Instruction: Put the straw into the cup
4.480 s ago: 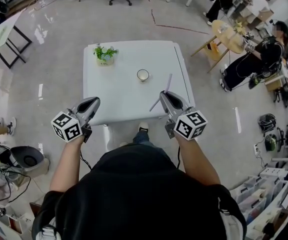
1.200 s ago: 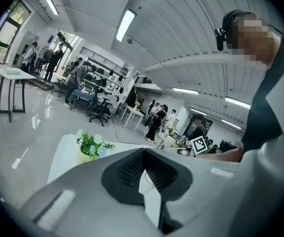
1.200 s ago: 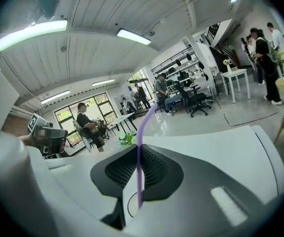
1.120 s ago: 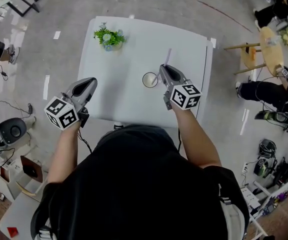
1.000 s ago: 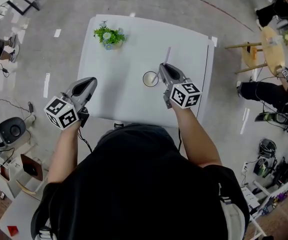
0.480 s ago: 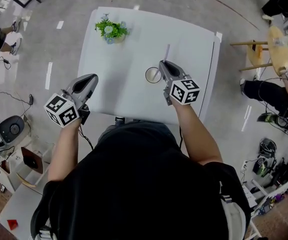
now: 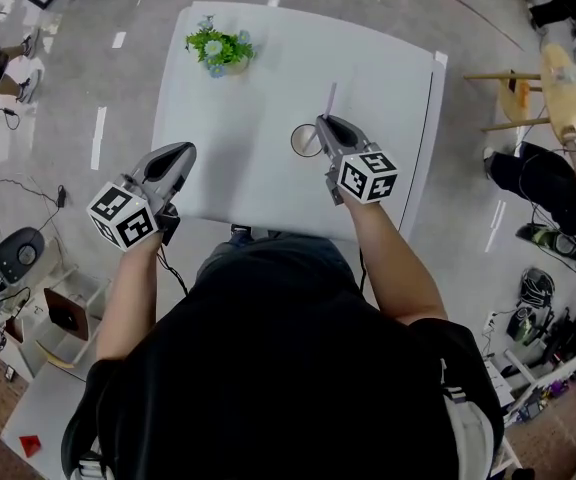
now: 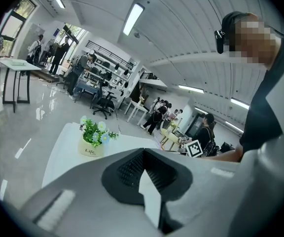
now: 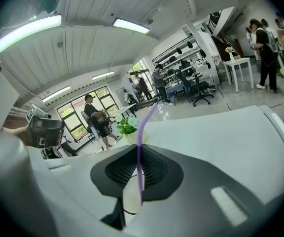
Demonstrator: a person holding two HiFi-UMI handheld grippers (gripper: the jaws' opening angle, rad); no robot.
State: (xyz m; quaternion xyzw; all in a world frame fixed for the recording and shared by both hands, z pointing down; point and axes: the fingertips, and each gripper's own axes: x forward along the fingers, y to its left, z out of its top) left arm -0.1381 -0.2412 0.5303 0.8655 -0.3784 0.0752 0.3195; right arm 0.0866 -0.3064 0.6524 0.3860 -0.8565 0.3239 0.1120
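**Straw held steep, its lower end at the mouth of the cup**

The white table carries a potted plant at its far left corner and the cup nearer the middle. The cup stands upright, just beside the tip of the right gripper, on that gripper's left in the head view.

The right jaws are pinched together on the purple straw, which passes between the pads with its long axis steep. Its upper part leans up and away past the jaws, and its lower part reaches down toward the cup. In the right gripper view the straw ends over the round opening of the cup, directly below the jaws. I cannot tell whether the tip is already under the rim.

So the remaining move looks to be straight down along the straw's own line, then letting go.

The left gripper hangs off the table's near left edge, well apart from the cup, its jaws closed on nothing.
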